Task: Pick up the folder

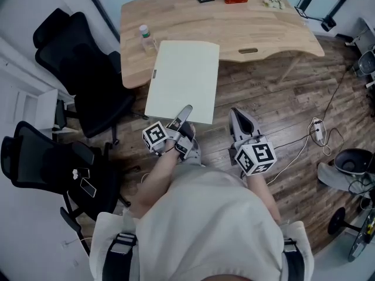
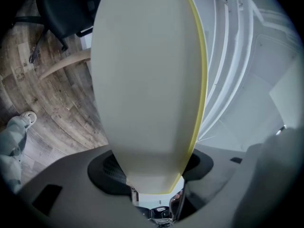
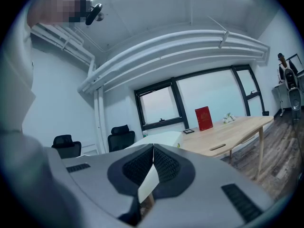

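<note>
- The left gripper (image 1: 184, 115), at the lower centre of the head view, pinches the near short edge of the folder (image 1: 181, 78) between its jaws.
- The folder juts away from the jaws toward the upper centre of the frame, with its far end overlapping the near edge of the wooden table (image 1: 246, 31).
- It is a plain cream rectangle, held flat. The left gripper view shows a thin yellow strip down its right edge.
- The right gripper (image 1: 240, 119), just right of the left one and apart from the folder, has its jaws pressed together.
</note>
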A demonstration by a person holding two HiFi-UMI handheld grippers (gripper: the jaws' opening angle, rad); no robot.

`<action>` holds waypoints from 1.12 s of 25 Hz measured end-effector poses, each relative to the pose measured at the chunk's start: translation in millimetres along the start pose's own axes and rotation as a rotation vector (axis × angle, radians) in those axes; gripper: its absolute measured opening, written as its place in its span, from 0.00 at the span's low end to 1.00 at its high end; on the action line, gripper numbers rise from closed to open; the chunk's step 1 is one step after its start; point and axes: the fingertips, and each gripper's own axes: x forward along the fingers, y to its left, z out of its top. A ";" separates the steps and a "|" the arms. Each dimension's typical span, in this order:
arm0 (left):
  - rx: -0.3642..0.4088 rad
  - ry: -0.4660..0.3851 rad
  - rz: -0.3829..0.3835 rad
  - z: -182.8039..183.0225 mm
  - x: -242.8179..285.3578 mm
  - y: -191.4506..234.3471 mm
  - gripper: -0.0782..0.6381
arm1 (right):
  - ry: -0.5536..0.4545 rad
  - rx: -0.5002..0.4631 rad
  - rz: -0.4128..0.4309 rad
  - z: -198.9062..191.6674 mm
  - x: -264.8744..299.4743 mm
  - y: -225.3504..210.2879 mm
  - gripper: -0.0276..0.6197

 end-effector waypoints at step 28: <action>0.020 0.046 -0.096 -23.0 -76.9 -69.9 0.52 | -0.036 0.005 -0.012 -7.6 -34.6 25.6 0.07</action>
